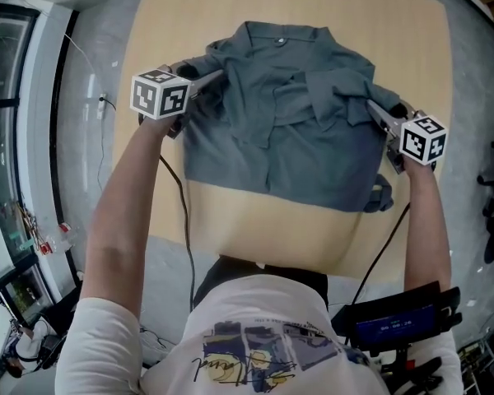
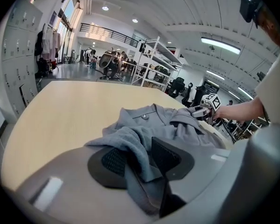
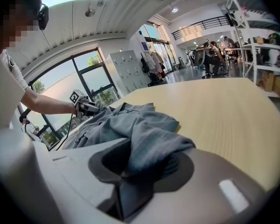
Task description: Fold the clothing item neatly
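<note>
Seen from the head view, the grey-blue button-up cloth shirt lies rumpled on the light wooden tabletop. Its collar points toward the far edge and its hem toward the near edge, and one bunched sleeve end sits close to the right edge. That view puts the left gripper at the shirt's left shoulder and the right gripper at the folded-in right sleeve. The marker cubes and the fabric cover the jaw tips there, so their spread cannot be read from above. The left gripper view settles it: the left gripper has its jaws parted. A fold of the shirt lies slack between them, draped over one dark pad and not squeezed. The right gripper view shows much the same of the right gripper: its jaws are apart, and the shirt slumps across one pad and down into the gap. Each gripper view also catches the opposite tool across the garment, too small there to read its jaws. Only these low views show the room, with a white shelving rack and grey lockers beyond the tabletop. A black cable trails from the left gripper past the near left corner, its lower end lost behind the person's arm.
</note>
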Demonstrator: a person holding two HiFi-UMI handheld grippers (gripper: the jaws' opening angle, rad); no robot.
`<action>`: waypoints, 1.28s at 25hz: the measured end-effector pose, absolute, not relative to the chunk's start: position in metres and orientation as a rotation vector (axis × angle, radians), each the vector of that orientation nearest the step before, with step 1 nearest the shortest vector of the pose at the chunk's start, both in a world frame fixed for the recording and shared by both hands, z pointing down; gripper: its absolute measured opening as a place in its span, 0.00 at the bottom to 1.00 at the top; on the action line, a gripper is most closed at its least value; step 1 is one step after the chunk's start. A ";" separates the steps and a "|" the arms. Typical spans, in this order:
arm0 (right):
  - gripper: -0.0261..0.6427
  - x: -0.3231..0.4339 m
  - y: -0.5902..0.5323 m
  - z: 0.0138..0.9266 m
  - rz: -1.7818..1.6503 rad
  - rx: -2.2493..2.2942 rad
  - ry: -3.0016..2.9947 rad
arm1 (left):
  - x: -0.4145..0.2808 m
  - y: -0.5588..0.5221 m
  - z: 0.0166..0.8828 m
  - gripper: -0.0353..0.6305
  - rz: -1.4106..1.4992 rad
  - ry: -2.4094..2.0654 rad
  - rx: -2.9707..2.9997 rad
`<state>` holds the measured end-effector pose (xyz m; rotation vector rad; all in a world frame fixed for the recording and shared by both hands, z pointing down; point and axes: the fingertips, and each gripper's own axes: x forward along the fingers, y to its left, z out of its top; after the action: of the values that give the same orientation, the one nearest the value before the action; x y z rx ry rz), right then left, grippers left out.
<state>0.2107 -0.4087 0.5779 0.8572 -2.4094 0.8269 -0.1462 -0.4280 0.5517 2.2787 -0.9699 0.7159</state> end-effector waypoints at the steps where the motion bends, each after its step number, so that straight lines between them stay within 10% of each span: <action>1: 0.23 0.212 -0.408 0.576 0.824 0.863 -2.408 | -0.148 -0.428 0.551 0.29 0.717 -0.972 2.279; 32: 0.29 0.239 -0.344 0.536 0.724 1.150 -2.236 | -0.167 -0.360 0.493 0.30 0.688 -1.016 2.387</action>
<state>0.2390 -0.3440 0.5361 1.1503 -2.2360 0.7239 -0.1674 -0.3599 0.4931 2.3870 -1.0158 0.6883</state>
